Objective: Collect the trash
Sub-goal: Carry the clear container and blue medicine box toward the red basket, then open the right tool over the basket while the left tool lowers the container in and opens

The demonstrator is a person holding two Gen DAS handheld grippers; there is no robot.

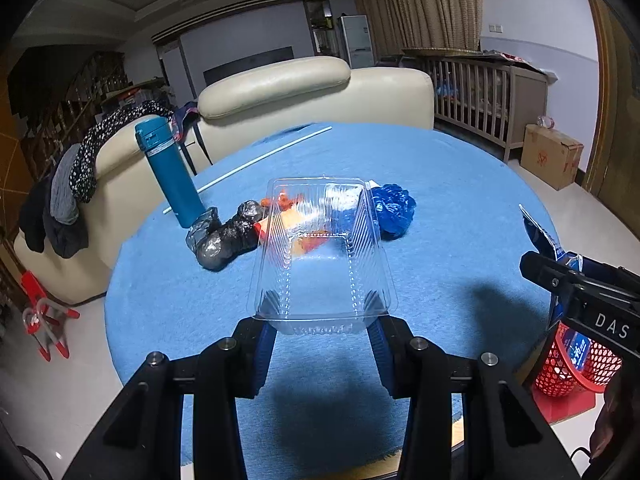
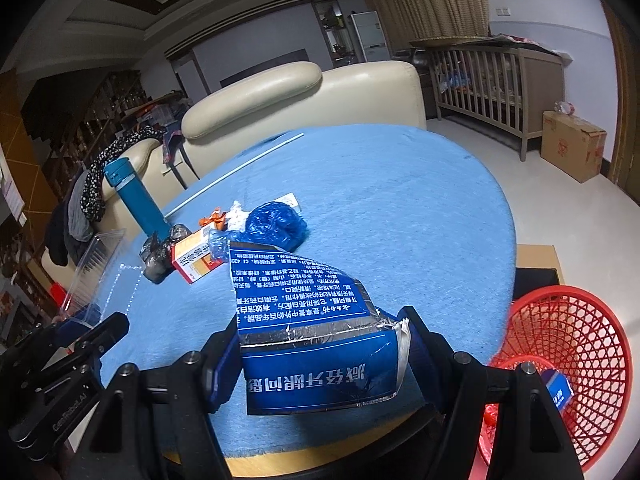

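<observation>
Your left gripper is clamped on the near end of a clear ribbed plastic clamshell tray, which juts forward from the jaws, lifted above the round table with the blue cloth. Your right gripper pinches a flattened blue printed carton with a silver lining, its torn end sticking out ahead of the fingers. Beyond both tools, trash lies on the cloth: a crumpled black plastic bag, a small orange and white box and a scrunched blue plastic bag. A teal flask stands behind them. The red mesh plastic basket sits on the floor, below and right of your right gripper.
</observation>
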